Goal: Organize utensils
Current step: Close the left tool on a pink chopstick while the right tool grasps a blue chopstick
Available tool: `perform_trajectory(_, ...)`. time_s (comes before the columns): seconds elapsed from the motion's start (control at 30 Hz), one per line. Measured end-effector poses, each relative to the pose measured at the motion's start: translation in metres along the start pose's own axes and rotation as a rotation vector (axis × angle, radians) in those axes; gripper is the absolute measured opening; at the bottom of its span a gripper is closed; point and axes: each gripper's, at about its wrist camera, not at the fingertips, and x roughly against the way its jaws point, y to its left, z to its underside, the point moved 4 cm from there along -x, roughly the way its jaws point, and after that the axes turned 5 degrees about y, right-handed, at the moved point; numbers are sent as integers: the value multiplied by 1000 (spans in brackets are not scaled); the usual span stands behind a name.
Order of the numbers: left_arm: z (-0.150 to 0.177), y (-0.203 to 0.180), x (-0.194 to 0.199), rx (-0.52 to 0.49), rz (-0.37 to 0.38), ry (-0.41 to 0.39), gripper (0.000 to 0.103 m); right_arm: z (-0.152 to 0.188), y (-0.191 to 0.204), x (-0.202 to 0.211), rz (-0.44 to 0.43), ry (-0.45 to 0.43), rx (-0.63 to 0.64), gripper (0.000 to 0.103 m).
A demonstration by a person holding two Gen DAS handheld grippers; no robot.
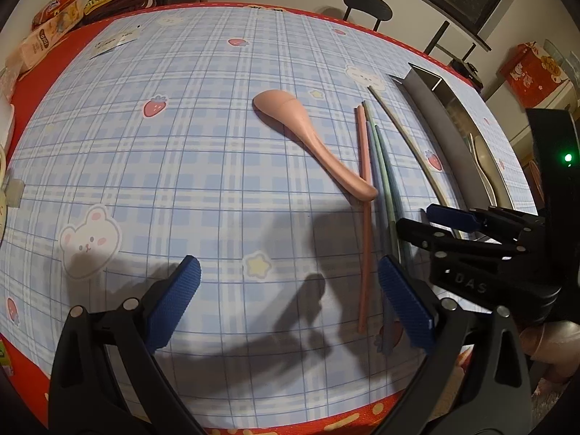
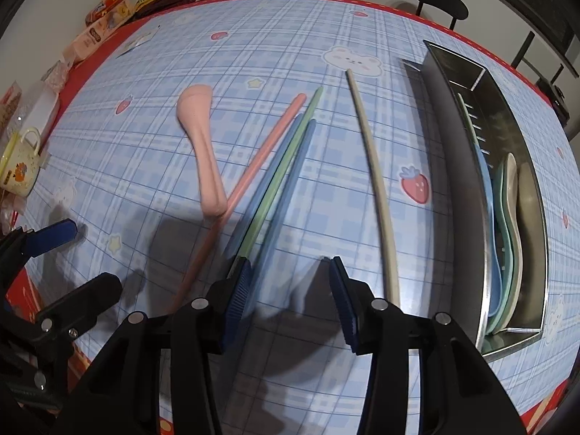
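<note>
A pink spoon point(image 1: 311, 145) point(image 2: 204, 156) lies on the plaid tablecloth, its handle crossing a pink chopstick point(image 1: 364, 224) point(image 2: 253, 166). Beside them lie a green chopstick point(image 2: 279, 166), two blue chopsticks point(image 2: 293, 181) and, apart, a beige chopstick point(image 2: 375, 181). The metal tray point(image 2: 453, 152) point(image 1: 435, 127) on the right holds blue, green and beige spoons point(image 2: 511, 203). My right gripper point(image 2: 291, 297) point(image 1: 424, 224) stands open over the near ends of the blue and green chopsticks; its pads press on nothing. My left gripper point(image 1: 290, 301) hangs open and empty above the cloth, near the pink chopstick's end.
A yellow mug point(image 2: 21, 166) and snack packets point(image 2: 108, 11) crowd the table's left edge. A black chair point(image 2: 440, 0) stands beyond the far edge, and a red box point(image 1: 533, 72) sits past the tray. The two grippers hang close together.
</note>
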Motion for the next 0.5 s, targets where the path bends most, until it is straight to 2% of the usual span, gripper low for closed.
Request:
perform_trajectory(0.1,-3,-4,3,-19,20,-13,96,2,-4,2,-2,-11,-11,34)
perform_trajectory(0.2,-8,-13,5,-72,36,-43,93,3,-12,2,-14,-14,-35,20)
perform_trajectory(0.23,-10,-17,4,-97,41,-48,83,4,-15,3,-25,-14,-46,16)
perform_trajectory(0.27,-12,-20,3,-114,45,-43,67,5,-18,3,-35,-14,-56,13)
perform_trajectory(0.37,-18,-31,-8,-154,84,-6,45,8,-22,4,-59,-14,-69,9)
perform_trajectory(0.5,-23,-42,-19,-168,146,27,33,13,-24,4,-83,-19,-70,8)
